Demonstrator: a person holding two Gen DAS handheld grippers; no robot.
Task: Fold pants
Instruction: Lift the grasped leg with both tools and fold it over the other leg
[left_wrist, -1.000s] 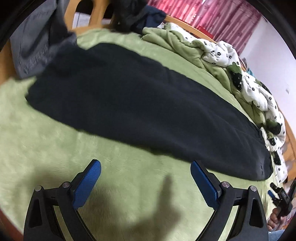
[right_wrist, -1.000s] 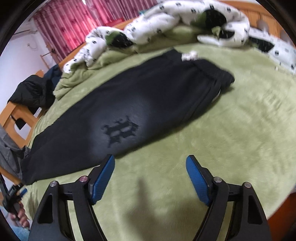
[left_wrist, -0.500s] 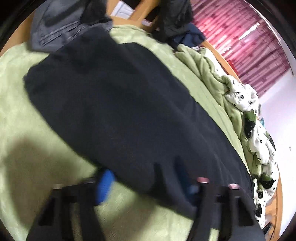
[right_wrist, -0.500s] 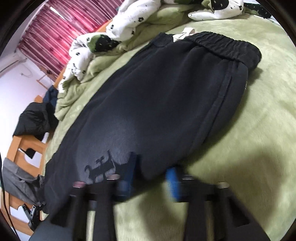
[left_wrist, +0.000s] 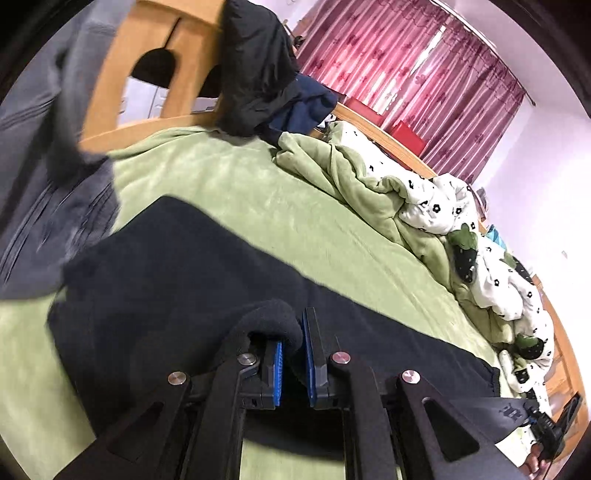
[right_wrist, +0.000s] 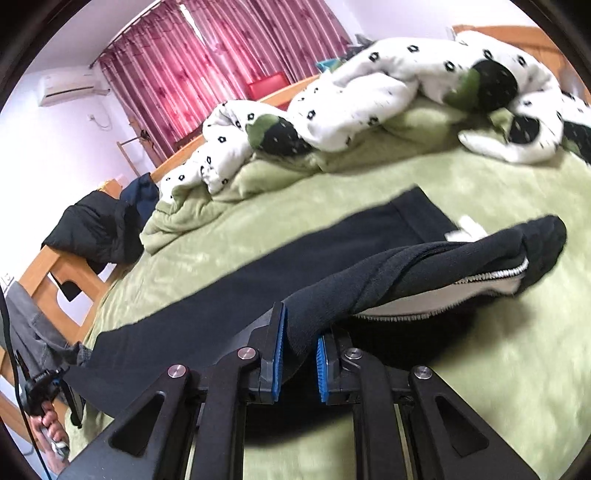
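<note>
- The pants lie lengthwise on the green blanket that covers the bed, near its front edge, with that near edge raised off the blanket.
- The left gripper is clenched on a fold of black cloth at the leg end; the cloth bulges over its blue pads.
- The right gripper is likewise clamped on the near edge toward the waist, where the cloth twists up from the jaws to the elastic waistband and a white lining shows.
- The cloth looks thick, soft and fleecy: limp, likely to sag between the two holds, not fragile, and grippy enough to stay in the pads.
- Edge holds well apart, as here, seem the best places; a hold nearer the middle would probably let the ends droop.
- A crumpled quilt lies along the far side, apart from the pants, with bare blanket between, so a fold across has room.
- Grey clothing hangs at the leg end, just beside the cuffs; it could snag.
- Dark jackets sit on the wooden bed frame, out of the way.
</note>
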